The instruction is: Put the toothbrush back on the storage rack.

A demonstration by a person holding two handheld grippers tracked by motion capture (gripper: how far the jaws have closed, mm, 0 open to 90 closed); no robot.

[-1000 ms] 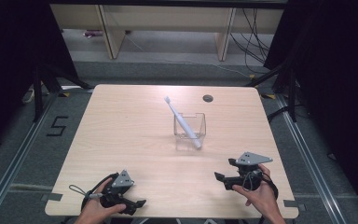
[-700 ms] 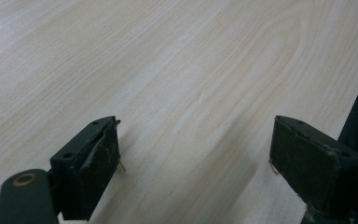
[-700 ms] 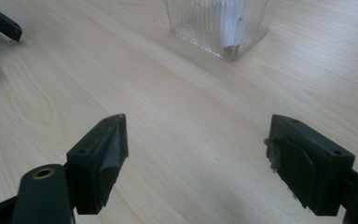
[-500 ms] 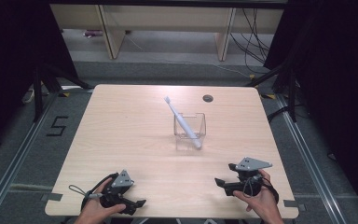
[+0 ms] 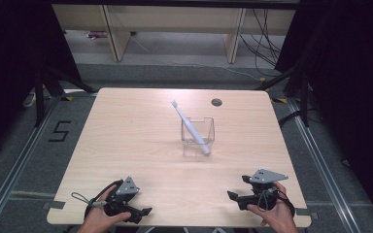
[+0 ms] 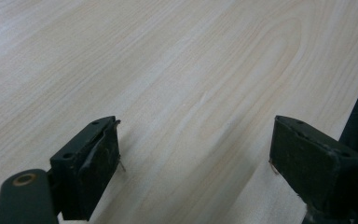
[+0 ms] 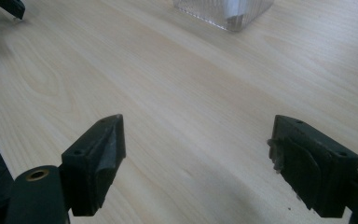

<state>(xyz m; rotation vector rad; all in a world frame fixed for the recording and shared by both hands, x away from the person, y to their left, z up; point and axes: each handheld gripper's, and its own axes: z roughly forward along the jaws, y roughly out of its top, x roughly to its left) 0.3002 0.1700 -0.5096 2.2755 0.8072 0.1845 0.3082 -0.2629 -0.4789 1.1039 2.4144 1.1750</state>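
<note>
Leaning toothbrush (image 5: 190,127) in clear cup (image 5: 197,137), upright.

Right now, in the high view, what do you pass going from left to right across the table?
Left gripper → toothbrush leaning in the clear cup → right gripper.

Bare table (image 5: 126,141) between both grippers; sole obstacle mid-table, a clear cup (image 5: 197,136) (toothbrush (image 5: 189,127) leaning out).

Your left gripper (image 5: 143,212) and right gripper (image 5: 234,188) sit low near you, well apart, jaws spread wide and empty.
</note>
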